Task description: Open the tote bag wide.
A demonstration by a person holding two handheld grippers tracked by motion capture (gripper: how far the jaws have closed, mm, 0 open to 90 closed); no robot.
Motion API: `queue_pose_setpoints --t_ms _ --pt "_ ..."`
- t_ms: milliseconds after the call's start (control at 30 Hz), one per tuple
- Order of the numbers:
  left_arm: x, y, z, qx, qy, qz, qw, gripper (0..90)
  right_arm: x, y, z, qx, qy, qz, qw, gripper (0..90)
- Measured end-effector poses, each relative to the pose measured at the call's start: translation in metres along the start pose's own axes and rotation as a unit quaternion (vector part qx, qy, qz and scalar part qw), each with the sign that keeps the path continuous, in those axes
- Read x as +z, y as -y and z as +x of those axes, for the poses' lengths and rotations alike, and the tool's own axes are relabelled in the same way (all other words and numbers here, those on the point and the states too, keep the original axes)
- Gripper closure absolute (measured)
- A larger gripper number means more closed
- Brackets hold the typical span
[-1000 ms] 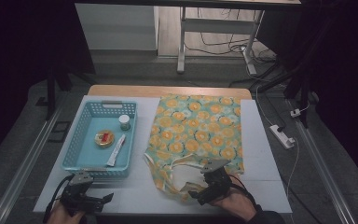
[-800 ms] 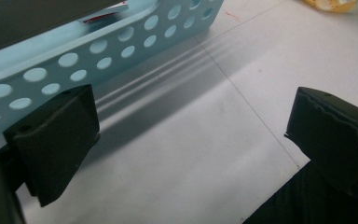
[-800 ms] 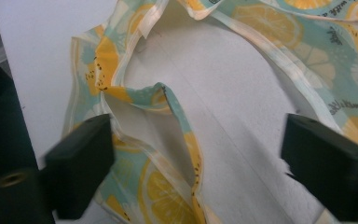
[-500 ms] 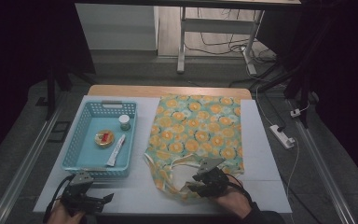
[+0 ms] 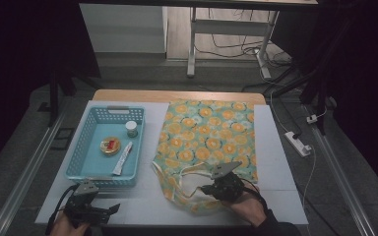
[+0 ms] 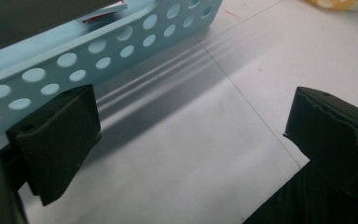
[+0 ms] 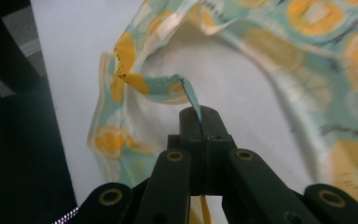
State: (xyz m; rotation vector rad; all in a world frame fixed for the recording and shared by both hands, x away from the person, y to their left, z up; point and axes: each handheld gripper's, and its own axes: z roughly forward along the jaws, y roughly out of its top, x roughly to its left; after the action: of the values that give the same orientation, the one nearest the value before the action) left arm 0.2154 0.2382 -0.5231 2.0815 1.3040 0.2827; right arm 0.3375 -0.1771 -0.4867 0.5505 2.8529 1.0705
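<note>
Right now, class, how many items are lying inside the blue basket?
3: a small white-capped jar toward the far right corner, a round yellow tin in the middle, and a white tube along the right wall of the basket. Nothing seems hidden.

The right gripper point(image 5: 207, 189) is held at five o'clock on the table, its jaws just closed flat together; the left gripper point(image 5: 109, 210) is held low at seven o'clock, its jaws spread wide, pointing toward three o'clock.

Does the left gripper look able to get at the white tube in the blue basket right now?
Probably yes: the left gripper is open and holds nothing, the basket has no lid, and the tube lies near its front wall.
</note>
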Motion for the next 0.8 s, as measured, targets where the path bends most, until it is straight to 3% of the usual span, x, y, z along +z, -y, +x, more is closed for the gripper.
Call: queue_pose_setpoints --t_ms 233,533,800 --pt "0.0 0.0 0.001 -0.006 -0.001 -0.002 1.0 3.0 -0.014 -0.013 -0.019 0.013 0.013 -0.029 0.9994 89.8" --pt "-0.001 0.0 -0.001 0.0 -0.008 -0.003 1.0 0.9 -0.021 -0.021 -0.039 0.01 0.037 -0.043 0.9984 89.8" --pt "-0.002 0.001 0.004 -0.004 0.023 -0.011 0.9997 1.3 -0.027 -0.032 -0.059 0.022 0.062 -0.065 0.9957 89.8"
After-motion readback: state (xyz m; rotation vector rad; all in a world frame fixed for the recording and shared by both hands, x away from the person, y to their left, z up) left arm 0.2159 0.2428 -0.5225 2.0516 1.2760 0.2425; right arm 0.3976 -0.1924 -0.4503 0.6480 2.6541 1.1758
